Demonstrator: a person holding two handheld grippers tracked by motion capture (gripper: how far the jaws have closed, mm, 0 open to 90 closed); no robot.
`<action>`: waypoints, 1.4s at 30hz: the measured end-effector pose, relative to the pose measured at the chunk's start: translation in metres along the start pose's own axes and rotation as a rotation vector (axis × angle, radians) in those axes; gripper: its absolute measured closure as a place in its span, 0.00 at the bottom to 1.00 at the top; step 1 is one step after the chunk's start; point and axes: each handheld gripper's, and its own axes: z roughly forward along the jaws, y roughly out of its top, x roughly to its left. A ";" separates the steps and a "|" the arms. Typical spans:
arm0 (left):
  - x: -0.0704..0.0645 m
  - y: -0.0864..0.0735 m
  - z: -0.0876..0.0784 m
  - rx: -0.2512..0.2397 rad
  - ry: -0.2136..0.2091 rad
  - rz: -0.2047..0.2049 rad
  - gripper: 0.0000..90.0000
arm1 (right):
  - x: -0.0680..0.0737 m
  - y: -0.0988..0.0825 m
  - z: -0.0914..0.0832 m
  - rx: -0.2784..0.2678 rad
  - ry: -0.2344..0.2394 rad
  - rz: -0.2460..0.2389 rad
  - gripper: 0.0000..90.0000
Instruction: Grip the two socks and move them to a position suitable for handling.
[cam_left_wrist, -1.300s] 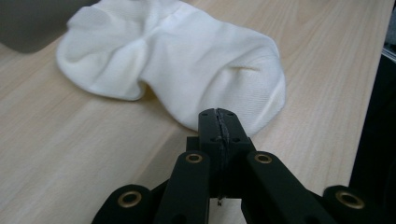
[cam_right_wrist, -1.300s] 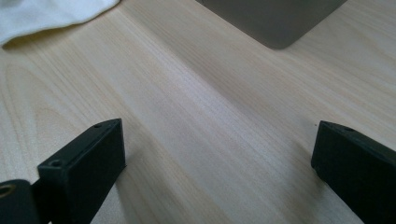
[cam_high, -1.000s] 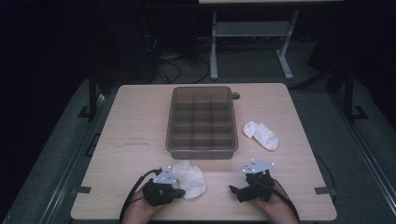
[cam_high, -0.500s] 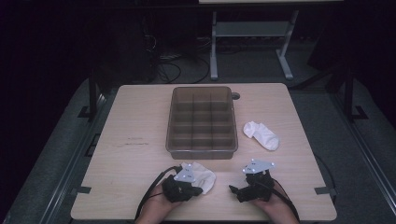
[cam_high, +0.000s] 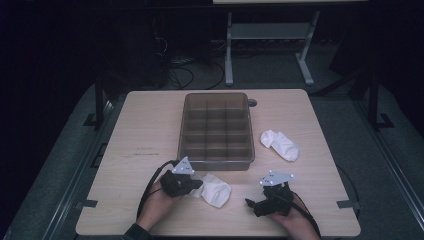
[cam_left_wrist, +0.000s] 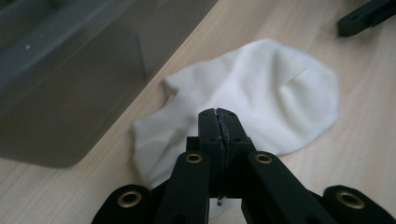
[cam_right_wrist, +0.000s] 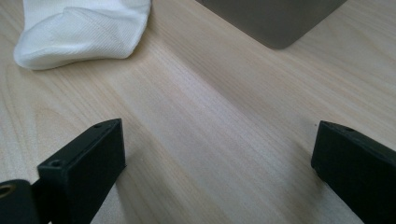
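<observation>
A person seated at a pale wooden counter works two hand-held tools beside a white sock. The left tool has its black jaws pressed tight together, no gap between them in the left gripper view, and they sit on the near edge of the sock; a thin fold of the fabric appears pinched at their tips, though the contact itself is hidden beneath the jaws. The sock lies flat on the counter just in front of the near wall of a translucent grey divided tray, close to it but apart, with its rounded end pointing toward the right tool.

The right tool rests low over bare wood near the front edge of the counter, its jaws spread wide with nothing between them; in the right gripper view the two black jaw blocks stand far apart, with the sock's end ahead at upper left and a corner of the tray at upper right. It touches neither.

A second white sock lies crumpled on the counter to the right of the tray, well apart from both tools. The tray's compartments look empty from above. A cable trails from each tool back along the person's forearms.
</observation>
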 end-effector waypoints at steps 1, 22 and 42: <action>0.000 -0.001 0.001 0.005 -0.003 -0.001 1.00 | 0.000 0.000 0.000 0.000 0.000 0.000 0.03; -0.027 -0.017 -0.009 0.020 -0.048 0.025 0.95 | 0.000 0.000 0.000 -0.001 -0.001 0.001 0.03; 0.001 -0.047 -0.056 -0.055 0.112 -0.074 0.51 | 0.000 0.000 0.000 0.001 -0.007 0.004 0.03</action>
